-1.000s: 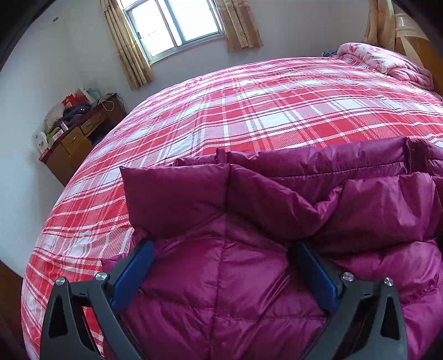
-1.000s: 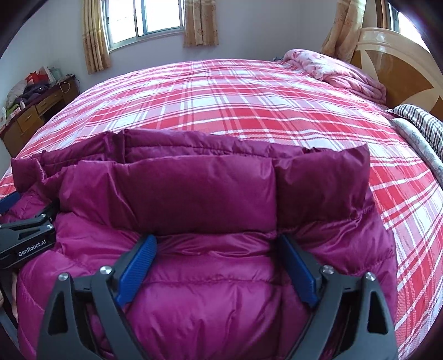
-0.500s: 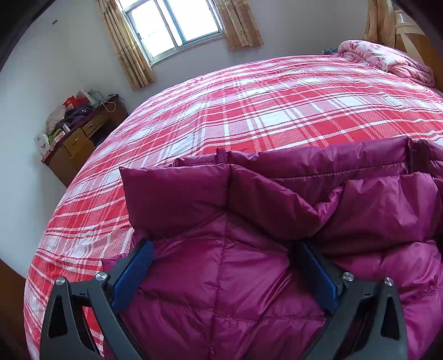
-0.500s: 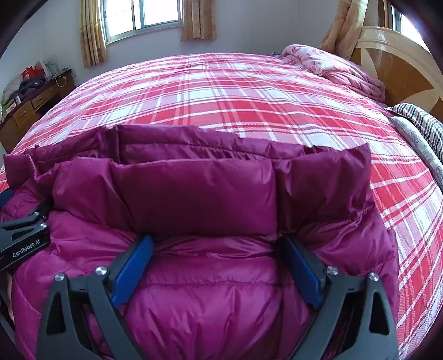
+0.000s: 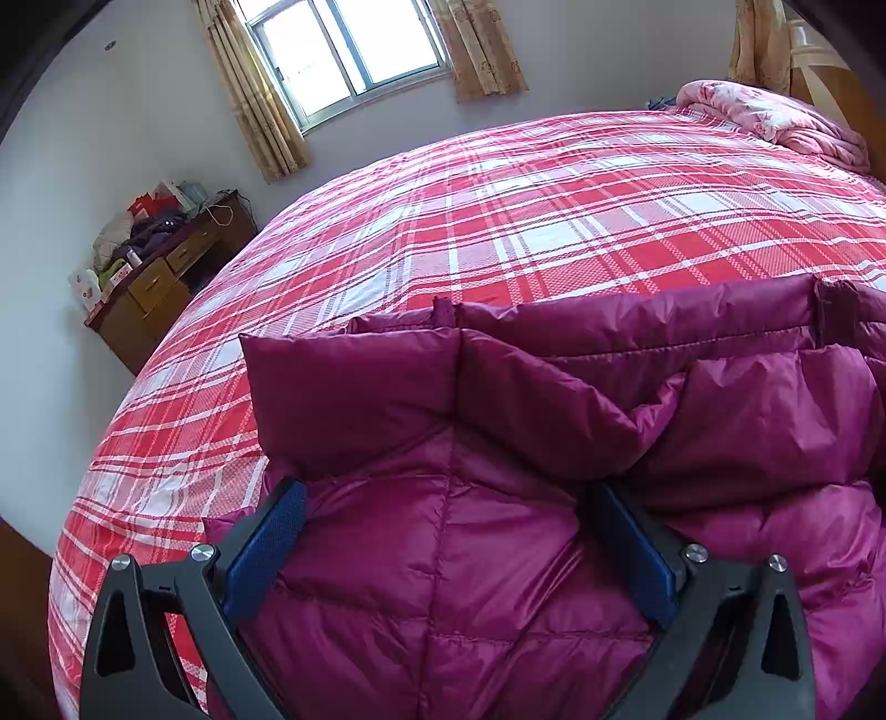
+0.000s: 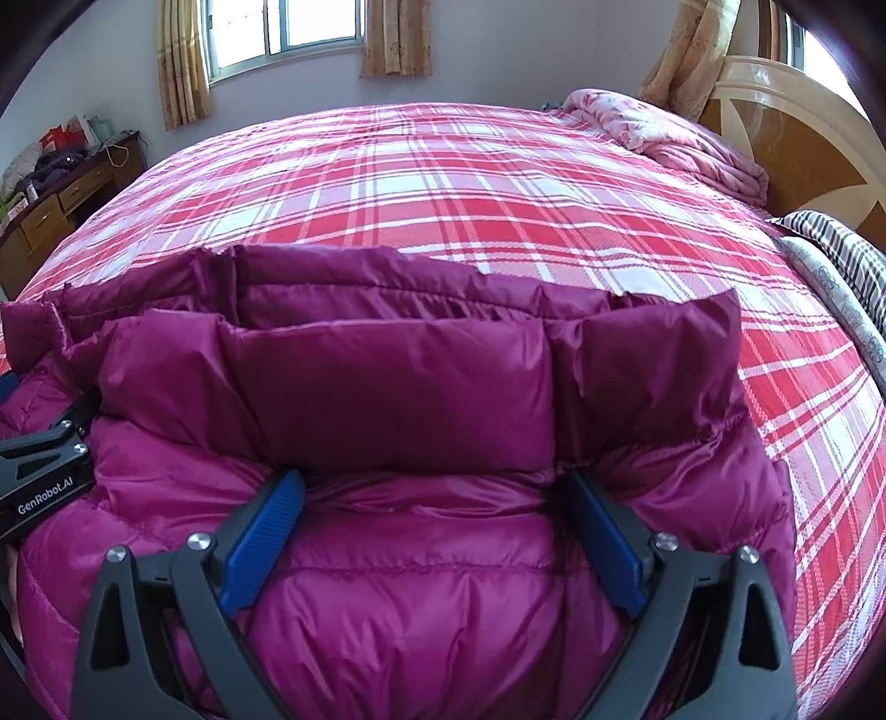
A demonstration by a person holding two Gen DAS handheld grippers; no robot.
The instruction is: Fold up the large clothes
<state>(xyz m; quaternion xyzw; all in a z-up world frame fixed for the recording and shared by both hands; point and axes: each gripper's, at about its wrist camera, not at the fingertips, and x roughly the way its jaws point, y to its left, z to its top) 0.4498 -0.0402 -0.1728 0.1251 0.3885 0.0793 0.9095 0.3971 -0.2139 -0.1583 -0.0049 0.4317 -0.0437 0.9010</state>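
the only readable text is "genrobot.ai", printed in white on the black body of the left gripper (image 6: 41, 471) at the left edge of the right wrist view. nothing else is legible.

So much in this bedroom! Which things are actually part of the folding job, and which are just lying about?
Part of the job:
magenta puffer jacket
left hand-held gripper
right hand-held gripper
plaid bed cover, the work surface

Just lying about:
pink quilt
striped cloth
cluttered wooden desk
curtains
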